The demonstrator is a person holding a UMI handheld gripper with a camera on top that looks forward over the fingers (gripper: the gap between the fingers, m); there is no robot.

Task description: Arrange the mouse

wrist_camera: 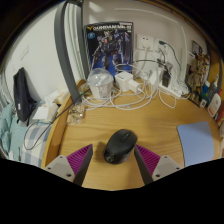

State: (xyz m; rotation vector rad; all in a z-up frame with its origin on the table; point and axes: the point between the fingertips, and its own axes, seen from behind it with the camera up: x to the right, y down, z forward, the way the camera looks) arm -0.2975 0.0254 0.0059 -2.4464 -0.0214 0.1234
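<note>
A black computer mouse (pixel 120 145) lies on the wooden desk (pixel 150 125), between my two fingers near their tips. My gripper (pixel 114 158) is open: the magenta pads (pixel 76 160) stand on either side of the mouse with a gap at each side. The mouse rests on the desk by itself.
A light blue mouse pad (pixel 197 142) lies on the desk to the right. Beyond the mouse are a white round device (pixel 100 85), white cables and a power strip (pixel 150 92), a robot poster box (pixel 108 45), and a glass (pixel 77 112). A black object (pixel 22 95) stands at far left.
</note>
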